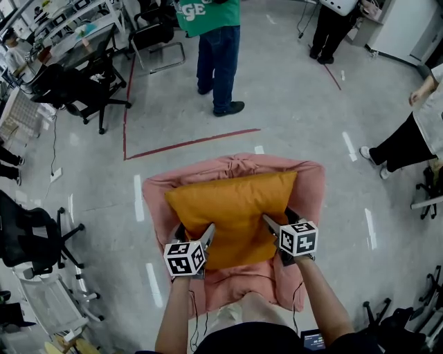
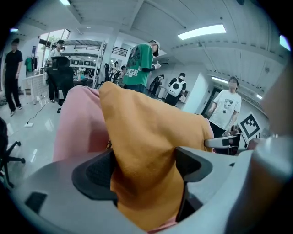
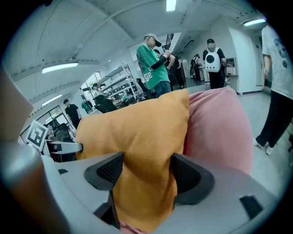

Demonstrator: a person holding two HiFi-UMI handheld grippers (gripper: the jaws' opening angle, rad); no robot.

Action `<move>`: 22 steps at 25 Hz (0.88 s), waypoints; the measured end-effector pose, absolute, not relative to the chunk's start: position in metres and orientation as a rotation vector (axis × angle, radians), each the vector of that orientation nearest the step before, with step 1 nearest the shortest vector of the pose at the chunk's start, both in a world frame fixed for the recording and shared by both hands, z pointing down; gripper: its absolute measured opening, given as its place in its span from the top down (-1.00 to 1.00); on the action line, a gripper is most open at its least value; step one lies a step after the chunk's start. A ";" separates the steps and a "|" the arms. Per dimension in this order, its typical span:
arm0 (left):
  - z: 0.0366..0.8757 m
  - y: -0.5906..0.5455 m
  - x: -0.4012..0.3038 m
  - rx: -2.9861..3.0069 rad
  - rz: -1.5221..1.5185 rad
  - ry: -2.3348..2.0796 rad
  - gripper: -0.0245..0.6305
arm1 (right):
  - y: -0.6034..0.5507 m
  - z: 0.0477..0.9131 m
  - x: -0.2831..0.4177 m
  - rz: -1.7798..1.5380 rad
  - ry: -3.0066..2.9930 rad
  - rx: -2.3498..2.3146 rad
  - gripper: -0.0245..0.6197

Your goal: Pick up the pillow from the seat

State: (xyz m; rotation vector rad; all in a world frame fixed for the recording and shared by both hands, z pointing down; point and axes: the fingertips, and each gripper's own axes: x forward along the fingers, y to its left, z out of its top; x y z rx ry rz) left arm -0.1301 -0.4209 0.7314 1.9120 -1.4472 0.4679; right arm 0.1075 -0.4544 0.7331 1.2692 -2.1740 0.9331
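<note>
The left gripper (image 2: 144,170) is closed on the near lower corner of the orange pillow (image 1: 234,206). Its two dark pads (image 2: 96,173) press into the fabric so that the cloth bunches between them. The right gripper (image 3: 145,176) is clamped the same way on the opposite lower corner. Taking one corner each spreads the load and should keep the soft, floppy pillow from folding or swinging when it comes up.

Ahead of both grippers the pillow leans on the back of the pink seat (image 1: 313,185), with its lower edge just below the jaws. Whether it has left the seat yet I cannot tell. The grasp looks done, and I judge the lift to be the step in hand.

A person (image 1: 218,62) stands beyond the seat in a green shirt (image 1: 208,14) that shows the white letters "GE", the rest cut off. The marker cube (image 1: 185,258) on each gripper carries only black-and-white squares, no letters.
</note>
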 end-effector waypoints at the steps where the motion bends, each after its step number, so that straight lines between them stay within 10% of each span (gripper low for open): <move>1: 0.732 -0.422 -0.129 1.915 0.467 -1.445 -0.36 | -0.455 0.734 0.108 0.930 -2.175 1.267 -0.10; 22: 0.723 -0.400 -0.112 1.927 0.507 -1.295 0.45 | -0.433 0.730 0.091 0.954 -2.175 1.158 0.59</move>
